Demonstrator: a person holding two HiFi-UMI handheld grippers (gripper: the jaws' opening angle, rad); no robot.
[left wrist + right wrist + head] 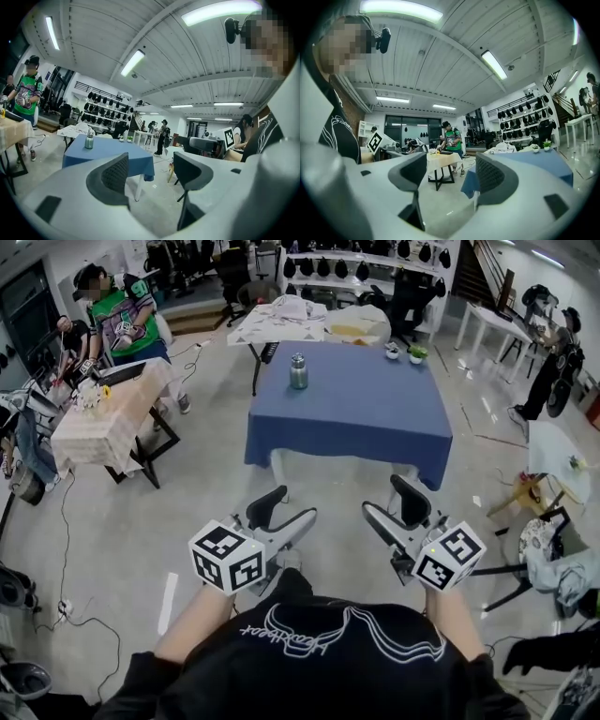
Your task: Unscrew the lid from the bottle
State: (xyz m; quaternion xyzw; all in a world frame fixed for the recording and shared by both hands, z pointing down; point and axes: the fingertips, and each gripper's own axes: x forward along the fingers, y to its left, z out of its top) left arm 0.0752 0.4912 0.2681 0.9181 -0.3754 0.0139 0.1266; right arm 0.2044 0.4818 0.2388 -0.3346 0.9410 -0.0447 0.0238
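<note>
Here, both grippers hang short of the table, jaws apart and empty.
The left gripper (285,513) and right gripper (393,506) are side by side over bare floor (202,493), well apart from the blue table's (361,413) near edge. The bottle (298,372) stands upright, lid (298,358) on, near its far left corner. A second table (98,432) stands off to the left.

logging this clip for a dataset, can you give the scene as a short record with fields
bottle: metal, upright, on the table's far left part
lid: on the bottle
table: blue cloth, ahead of both claws
left claw: open, empty, over the floor, short of the table
right claw: open, empty, short of the table
task stage: not begun, bottle untouched
</note>
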